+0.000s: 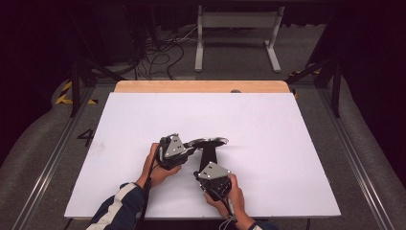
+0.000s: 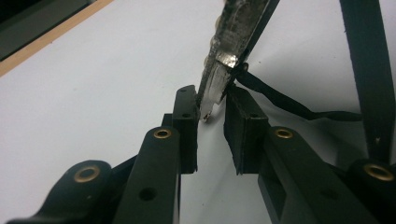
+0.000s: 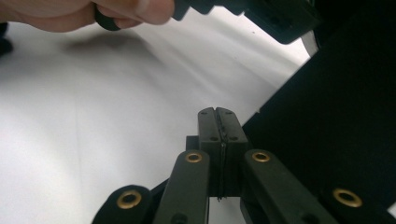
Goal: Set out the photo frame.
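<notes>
A flat, glittery silver piece (image 1: 210, 142) lies mid-table with a wide black strap (image 1: 208, 154) running from it toward the person. In the left gripper view the silver piece (image 2: 233, 32) stands edge-on, its lower end between the pads of my left gripper (image 2: 210, 100), which press on both its sides. A thin black cord (image 2: 289, 105) leaves that end toward the strap (image 2: 369, 70). My left gripper (image 1: 194, 146) sits at the piece's left end. My right gripper (image 3: 217, 114) is shut, a thin black thread showing in the seam of its pads. In the high view my right gripper (image 1: 201, 167) is at the strap's near end.
The white table top (image 1: 268, 124) has a wooden strip (image 1: 201, 86) along its far edge. Black fabric (image 3: 336, 116) rises close on the right in the right gripper view. The person's other hand (image 3: 93, 14) is at the top of that view. A white frame (image 1: 237, 28) stands on the floor beyond.
</notes>
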`<state>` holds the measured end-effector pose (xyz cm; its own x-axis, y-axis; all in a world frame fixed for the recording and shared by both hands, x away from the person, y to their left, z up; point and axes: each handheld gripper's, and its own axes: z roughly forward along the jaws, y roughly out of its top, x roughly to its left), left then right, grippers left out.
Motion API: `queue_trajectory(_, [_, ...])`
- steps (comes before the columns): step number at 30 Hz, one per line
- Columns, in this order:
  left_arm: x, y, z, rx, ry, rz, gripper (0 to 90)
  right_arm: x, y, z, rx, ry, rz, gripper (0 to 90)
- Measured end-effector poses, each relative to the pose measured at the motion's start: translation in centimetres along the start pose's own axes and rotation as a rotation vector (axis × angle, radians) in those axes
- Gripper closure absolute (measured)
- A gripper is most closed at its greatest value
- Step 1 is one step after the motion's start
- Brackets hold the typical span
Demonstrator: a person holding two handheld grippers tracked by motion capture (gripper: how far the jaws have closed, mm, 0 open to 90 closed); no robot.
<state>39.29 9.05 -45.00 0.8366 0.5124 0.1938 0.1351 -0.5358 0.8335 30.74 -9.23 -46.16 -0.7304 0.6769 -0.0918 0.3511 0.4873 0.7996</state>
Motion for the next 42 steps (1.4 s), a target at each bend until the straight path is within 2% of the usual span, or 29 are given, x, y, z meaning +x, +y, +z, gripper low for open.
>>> queue_trajectory(3, [0.0,0.0,0.0,-0.004,-0.004,0.001,75.2,0.3,0.3,0.2,-0.016,0.004,-0.035,90.0])
queue_trajectory(5, [0.0,0.0,0.0,-0.008,-0.005,-0.005,75.3,0.3,0.4,0.3,-0.019,0.004,-0.029,90.0])
queue_trajectory(10, [0.0,0.0,0.0,-0.004,-0.005,-0.001,75.6,0.7,1.0,0.7,-0.027,-0.031,-0.009,90.0])
queue_trajectory(13, [-0.1,0.0,-0.1,0.001,-0.003,0.005,75.9,0.9,1.0,1.1,-0.008,-0.059,-0.016,90.0])
queue_trajectory(14, [-0.1,0.0,-0.1,0.001,-0.003,0.005,76.0,0.9,1.0,1.1,-0.008,-0.059,-0.016,90.0])
queue_trajectory(15, [-0.1,0.0,-0.1,0.0,-0.004,0.009,76.3,0.6,0.8,1.1,-0.003,-0.057,0.009,90.0])
queue_trajectory(18, [-0.3,0.1,-0.1,-0.001,-0.008,-0.009,76.6,0.5,0.8,1.0,0.011,-0.058,-0.002,90.0])
queue_trajectory(19, [-0.4,0.1,-0.2,0.0,-0.012,-0.007,76.9,0.5,0.8,0.9,0.017,-0.057,-0.003,90.0])
queue_trajectory(21, [-0.7,0.3,-0.4,0.014,-0.013,0.029,78.5,0.2,0.6,0.9,0.034,-0.058,0.012,90.0])
queue_trajectory(22, [-0.9,0.4,-0.4,0.021,-0.01,0.033,79.0,0.1,0.4,0.9,0.036,-0.054,0.02,90.0])
queue_trajectory(31, [-1.1,0.3,-0.5,0.016,-0.018,0.028,79.5,-0.5,0.0,0.5,0.042,-0.032,0.024,90.0])
queue_trajectory(38, [-1.3,0.3,0.0,0.016,-0.016,0.022,66.6,-0.7,-0.2,0.2,0.052,-0.021,0.026,90.0])
queue_trajectory(39, [-1.3,0.3,0.3,0.017,-0.021,0.028,66.6,-0.7,-0.2,0.2,0.052,-0.022,0.024,90.0])
queue_trajectory(42, [-1.2,0.3,0.7,0.002,-0.035,0.012,64.2,-0.9,-0.4,-0.1,0.053,-0.025,0.032,90.0])
